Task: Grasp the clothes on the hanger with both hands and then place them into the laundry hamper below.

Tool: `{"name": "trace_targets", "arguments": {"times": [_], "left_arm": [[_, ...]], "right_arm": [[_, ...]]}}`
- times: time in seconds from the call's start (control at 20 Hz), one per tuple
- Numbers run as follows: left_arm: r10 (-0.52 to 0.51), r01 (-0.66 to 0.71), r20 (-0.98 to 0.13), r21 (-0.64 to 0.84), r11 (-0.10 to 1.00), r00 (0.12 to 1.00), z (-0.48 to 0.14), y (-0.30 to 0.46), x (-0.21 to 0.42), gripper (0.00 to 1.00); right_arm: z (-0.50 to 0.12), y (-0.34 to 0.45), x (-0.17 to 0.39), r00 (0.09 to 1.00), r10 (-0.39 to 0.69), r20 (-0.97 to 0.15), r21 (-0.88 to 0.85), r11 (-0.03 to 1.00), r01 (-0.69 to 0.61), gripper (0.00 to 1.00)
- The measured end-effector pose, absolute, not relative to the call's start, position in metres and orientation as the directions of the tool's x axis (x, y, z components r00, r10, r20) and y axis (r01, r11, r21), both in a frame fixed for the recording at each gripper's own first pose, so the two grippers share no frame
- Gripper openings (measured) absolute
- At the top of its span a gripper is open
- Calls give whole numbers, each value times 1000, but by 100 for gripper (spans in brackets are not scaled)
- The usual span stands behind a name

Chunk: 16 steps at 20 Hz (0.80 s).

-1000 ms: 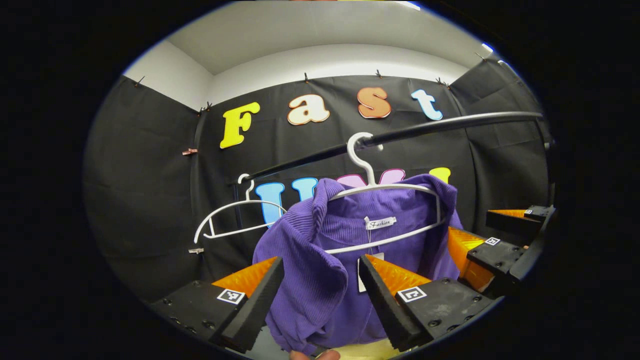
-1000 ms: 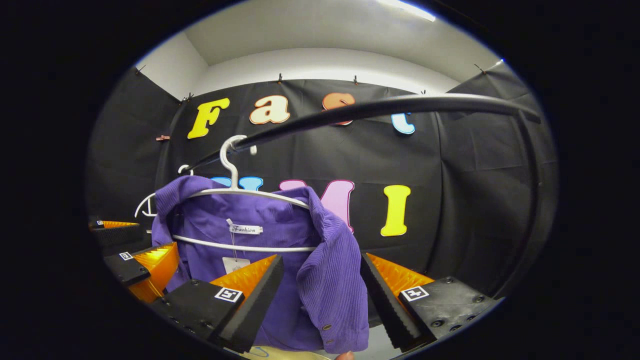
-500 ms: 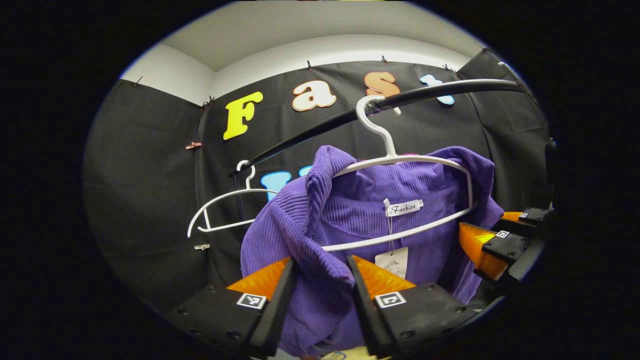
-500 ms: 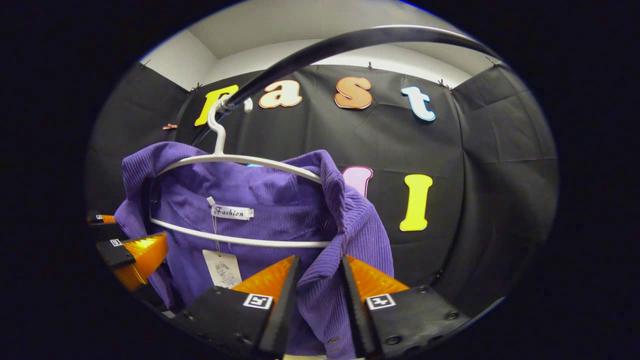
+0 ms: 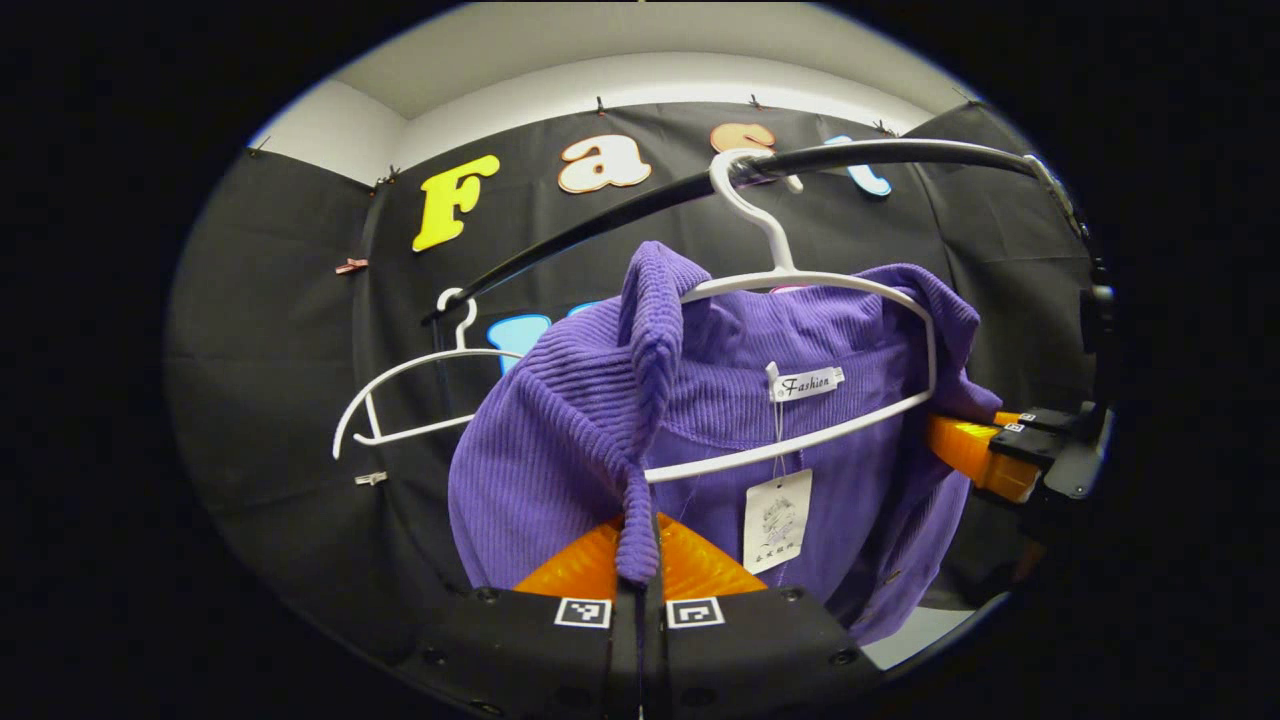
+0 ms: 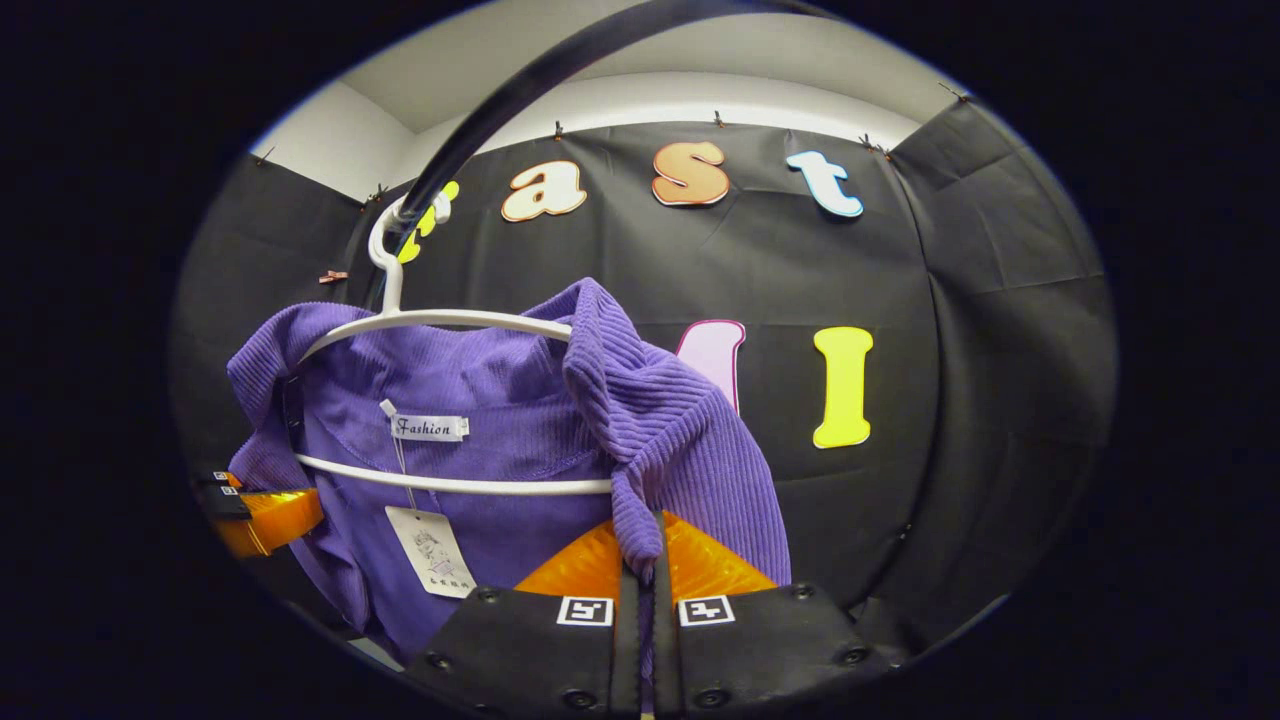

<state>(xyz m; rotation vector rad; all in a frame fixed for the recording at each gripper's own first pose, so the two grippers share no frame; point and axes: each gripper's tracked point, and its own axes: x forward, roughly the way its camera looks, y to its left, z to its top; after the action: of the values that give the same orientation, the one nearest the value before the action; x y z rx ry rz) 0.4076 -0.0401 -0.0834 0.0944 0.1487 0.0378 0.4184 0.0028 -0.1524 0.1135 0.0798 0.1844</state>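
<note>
A purple ribbed garment [image 5: 560, 430] [image 6: 680, 440] hangs on a white hanger [image 5: 800, 290] [image 6: 430, 320] hooked over a black rail [image 5: 880, 155] [image 6: 500, 110]. In the left gripper view my left gripper [image 5: 638, 555] is shut on a fold of the garment's left shoulder. My right gripper [image 6: 640, 555] is shut on a fold of the other shoulder. Farther off, the right gripper [image 5: 985, 455] presses into the cloth at the right of the left gripper view. The left gripper [image 6: 265, 505] sits at the left edge of the right gripper view.
A second white hanger [image 5: 400, 400], bare, hangs on the same rail to the left. A paper tag [image 5: 775, 520] [image 6: 432, 550] dangles inside the collar. Black cloth walls close in the back and sides.
Both grippers closed from wide open onto the garment's shoulders, pinching the cloth into folds. Both cameras moved closer and tilted upward, so the rail sits higher.
</note>
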Motion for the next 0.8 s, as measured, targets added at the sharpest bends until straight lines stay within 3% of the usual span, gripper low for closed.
{"name": "trace_targets", "arguments": {"times": [0.4,0.55,0.6,0.8], "left_arm": [[42,-32,-140,74,997,989,-81,-38,404,5],[87,-73,-150,101,992,985,-80,-29,402,5],[103,-86,-146,113,990,984,-77,-25,400,5],[153,-142,-69,148,979,986,-42,-2,392,5]], "right_arm": [[-142,-1,409,982,184,-30,73,981,-181,4],[-130,-26,412,993,117,18,22,993,-117,8],[-122,-36,413,995,89,44,0,996,-89,4],[-90,-83,419,988,-63,142,-77,994,74,4]]}}
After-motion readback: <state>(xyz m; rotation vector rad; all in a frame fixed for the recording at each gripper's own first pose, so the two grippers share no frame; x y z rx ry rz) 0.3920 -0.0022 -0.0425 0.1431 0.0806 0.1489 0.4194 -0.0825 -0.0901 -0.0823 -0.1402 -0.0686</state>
